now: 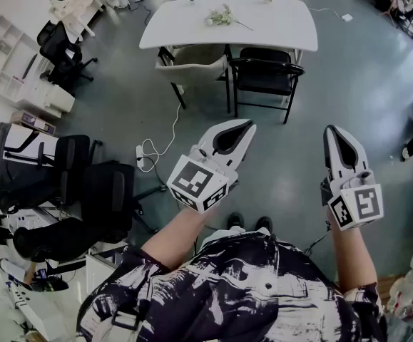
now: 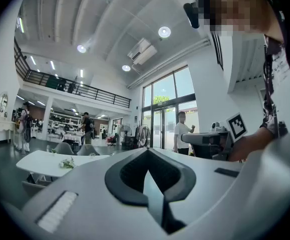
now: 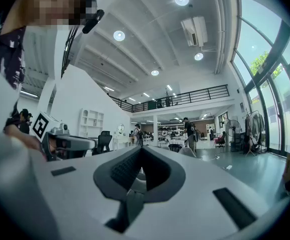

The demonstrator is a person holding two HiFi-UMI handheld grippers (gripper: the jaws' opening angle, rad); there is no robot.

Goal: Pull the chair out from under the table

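Open hall, grey polished floor, high ceiling with round lights in both gripper views.

Your left gripper: white, jaws pressed together, nothing between them. Your right gripper: the same, clenched on nothing. You hold both level in front of you, side by side but apart, over bare floor.

Ahead, well apart from both tips: the white rounded-corner table with a small flower sprig on top. Two seats are tucked at its near edge: a black metal-framed chair on the right and a beige padded chair just beside it on the left. The beige one sits slightly askew. Which one the task means cannot be told from here.

A white cable with a power strip lies on the floor to your left, nearer the beige seat.

Step in hand, by my reading: the approach, with no contact yet. The next move calls for walking closer, parting the jaws, and closing them on the chosen chair's backrest or top rail. Then draw straight back toward yourself, and mind the cable.
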